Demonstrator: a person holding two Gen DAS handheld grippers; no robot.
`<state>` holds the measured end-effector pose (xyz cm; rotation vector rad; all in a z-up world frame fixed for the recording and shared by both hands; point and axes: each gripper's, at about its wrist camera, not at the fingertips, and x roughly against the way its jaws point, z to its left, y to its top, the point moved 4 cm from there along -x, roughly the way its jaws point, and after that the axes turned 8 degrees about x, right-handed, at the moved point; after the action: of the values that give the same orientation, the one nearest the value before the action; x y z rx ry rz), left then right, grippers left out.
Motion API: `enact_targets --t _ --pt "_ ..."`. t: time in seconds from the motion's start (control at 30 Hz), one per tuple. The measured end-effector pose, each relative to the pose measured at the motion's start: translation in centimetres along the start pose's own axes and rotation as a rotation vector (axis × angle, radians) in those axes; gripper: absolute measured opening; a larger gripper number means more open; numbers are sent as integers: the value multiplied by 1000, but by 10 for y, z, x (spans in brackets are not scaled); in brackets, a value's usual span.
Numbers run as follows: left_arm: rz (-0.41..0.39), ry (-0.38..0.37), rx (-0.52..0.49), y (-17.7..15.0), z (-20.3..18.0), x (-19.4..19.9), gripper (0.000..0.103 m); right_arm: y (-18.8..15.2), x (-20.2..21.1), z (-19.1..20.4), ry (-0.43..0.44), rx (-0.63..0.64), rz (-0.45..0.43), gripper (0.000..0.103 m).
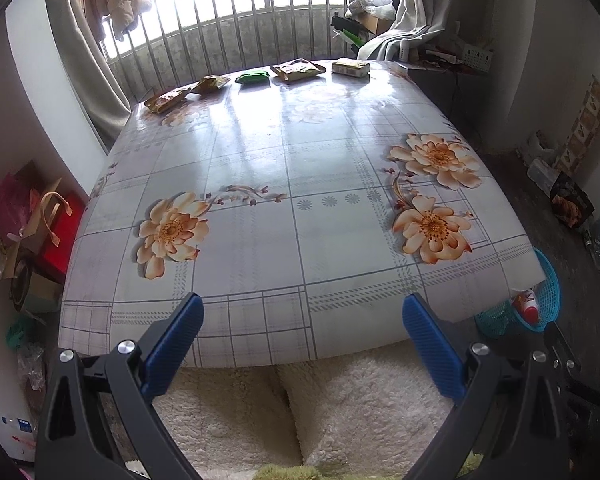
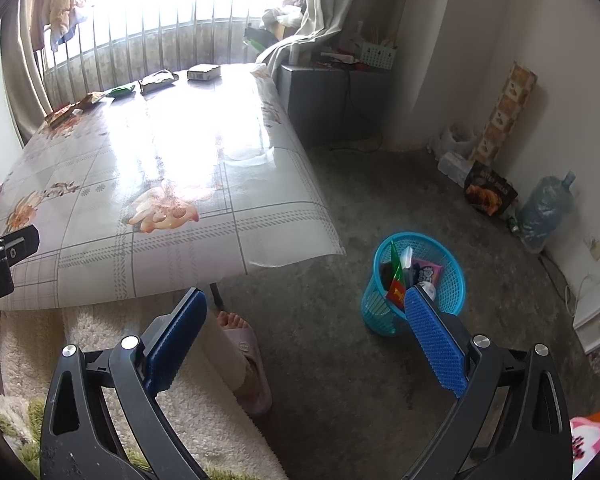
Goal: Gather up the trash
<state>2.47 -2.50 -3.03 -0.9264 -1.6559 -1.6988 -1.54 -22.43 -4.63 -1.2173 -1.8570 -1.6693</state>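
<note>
The counter's flower-printed plastic cover (image 1: 260, 168) shines glossy and smooth. A blue plastic mesh basket (image 2: 448, 276) stands on rough, matt concrete floor (image 2: 340, 208). The cream rug (image 1: 360, 408) looks fluffy.

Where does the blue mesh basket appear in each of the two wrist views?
Left wrist view: the blue basket is at the lower right edge, partly hidden behind the table's near corner.
Right wrist view: the blue basket stands in full view on the floor, right of centre, holding wrappers.
Shared landmark: the green packet at the table's far edge.

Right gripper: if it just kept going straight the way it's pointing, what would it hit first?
Probably the bare floor, between the table and the blue basket. The right gripper is open and empty; depth is hard to judge.
</note>
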Motion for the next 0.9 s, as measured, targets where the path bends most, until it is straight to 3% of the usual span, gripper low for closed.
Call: enact_targets --t 0.9 --pt "9 -3 -1 -3 1 -1 98 3 4 4 10 7 -15 95"
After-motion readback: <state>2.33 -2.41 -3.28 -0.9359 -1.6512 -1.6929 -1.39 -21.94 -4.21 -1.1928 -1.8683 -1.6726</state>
